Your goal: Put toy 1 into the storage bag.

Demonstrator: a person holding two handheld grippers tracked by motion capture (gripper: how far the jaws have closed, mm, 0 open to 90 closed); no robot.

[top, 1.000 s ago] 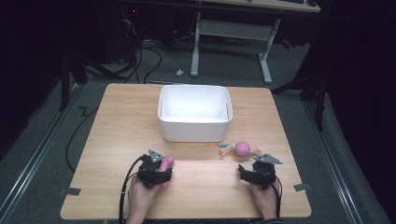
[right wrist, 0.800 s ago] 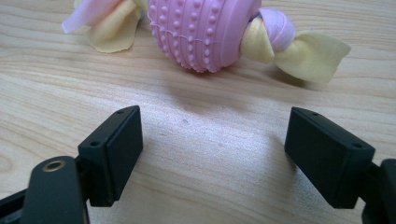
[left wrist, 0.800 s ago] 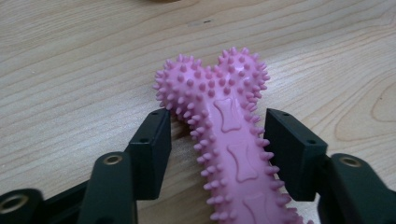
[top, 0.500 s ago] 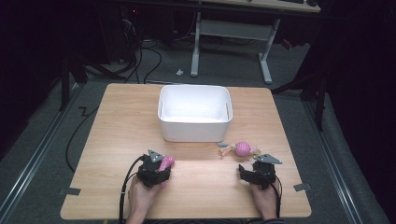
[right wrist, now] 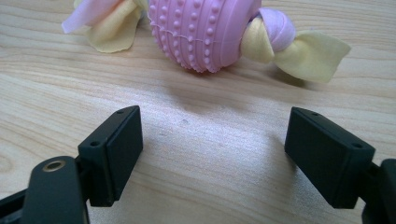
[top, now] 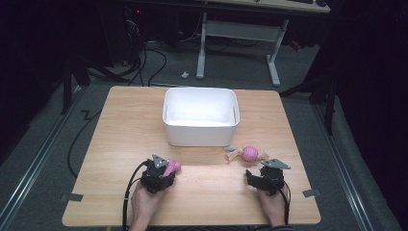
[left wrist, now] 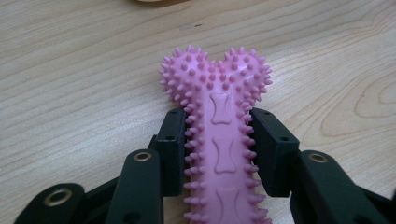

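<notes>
Our left tongs [left wrist: 218, 154] have just closed onto the pink spiked bone [left wrist: 219, 121], its long axis running straight ahead along the counter [top: 120, 125]. Our right tongs [right wrist: 212, 154] stand apart, the knotted ball [right wrist: 205, 32] just ahead, probably untouched.

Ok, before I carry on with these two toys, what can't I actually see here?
- Pink spiky bone, left gripper view: its near end is cut off by the bottom edge; in the high view the left gripper covers most of it.
- Pink ball toy, right gripper view: its top is cut off by the upper edge.
- White bin, high view: near wall hides its near floor.
</notes>
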